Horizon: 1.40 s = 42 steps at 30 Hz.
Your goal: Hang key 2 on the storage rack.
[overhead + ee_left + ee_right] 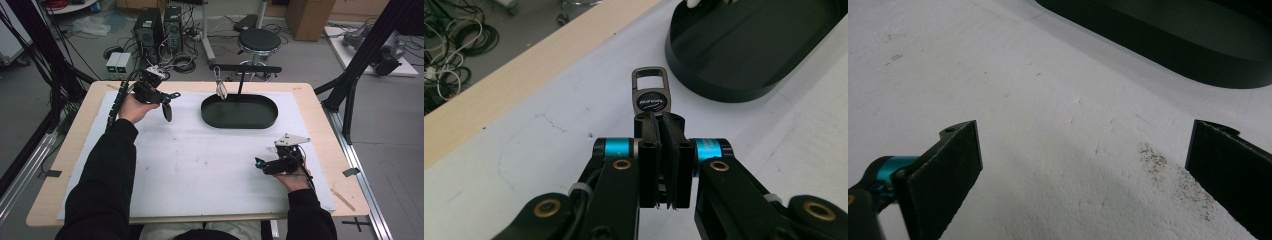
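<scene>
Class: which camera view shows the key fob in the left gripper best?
The left gripper view: the key fob sits close and sharp, clamped by the left gripper. The high view gives a small dark shape; the right gripper view gives mat and tray.

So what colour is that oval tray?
Black, clearest in the high view: the tray.

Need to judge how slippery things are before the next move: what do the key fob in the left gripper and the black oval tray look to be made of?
The key fob: probably metal, a grey satin frame with a glossy dark logo inset that catches light. The left gripper is shut on its lower end. The black oval tray: matte black with a smooth, even rim, either plastic or coated metal; the look leaves that open.
</scene>
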{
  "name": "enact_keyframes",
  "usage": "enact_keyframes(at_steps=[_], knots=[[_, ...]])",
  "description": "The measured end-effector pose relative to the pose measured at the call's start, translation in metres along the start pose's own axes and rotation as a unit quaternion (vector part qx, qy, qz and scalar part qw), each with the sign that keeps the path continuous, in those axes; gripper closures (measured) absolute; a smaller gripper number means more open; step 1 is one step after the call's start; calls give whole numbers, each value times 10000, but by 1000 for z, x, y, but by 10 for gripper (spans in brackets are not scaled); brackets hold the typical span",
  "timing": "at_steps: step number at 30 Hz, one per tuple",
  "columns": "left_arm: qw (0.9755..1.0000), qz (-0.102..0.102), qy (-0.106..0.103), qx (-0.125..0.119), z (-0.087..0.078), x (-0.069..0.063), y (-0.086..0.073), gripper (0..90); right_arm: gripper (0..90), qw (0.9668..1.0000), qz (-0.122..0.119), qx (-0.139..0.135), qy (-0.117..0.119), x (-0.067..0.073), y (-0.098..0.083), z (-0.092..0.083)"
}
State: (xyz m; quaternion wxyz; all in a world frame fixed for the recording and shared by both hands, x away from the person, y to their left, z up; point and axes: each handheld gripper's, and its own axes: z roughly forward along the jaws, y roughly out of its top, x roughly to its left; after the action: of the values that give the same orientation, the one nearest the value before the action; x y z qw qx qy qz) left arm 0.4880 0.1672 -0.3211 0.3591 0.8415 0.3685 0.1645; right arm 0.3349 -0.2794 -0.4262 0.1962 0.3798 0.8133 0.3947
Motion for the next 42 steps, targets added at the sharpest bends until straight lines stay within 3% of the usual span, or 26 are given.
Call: enact_keyframes(at_steps=[5,12,18,42], knots=[[9999,31,23,-162,-13,0,5,855,9,10000,23,-6,22,0,0,0],[9987,-95,17,-495,-31,4,10,855,8,10000,54,-7,51,0,1,1],[9982,-152,84,-576,-39,7,10,855,9,10000,40,14,75,0,1,1],[9973,156,62,-712,-43,-14,55,855,9,10000,29,0,66,0,1,2]])
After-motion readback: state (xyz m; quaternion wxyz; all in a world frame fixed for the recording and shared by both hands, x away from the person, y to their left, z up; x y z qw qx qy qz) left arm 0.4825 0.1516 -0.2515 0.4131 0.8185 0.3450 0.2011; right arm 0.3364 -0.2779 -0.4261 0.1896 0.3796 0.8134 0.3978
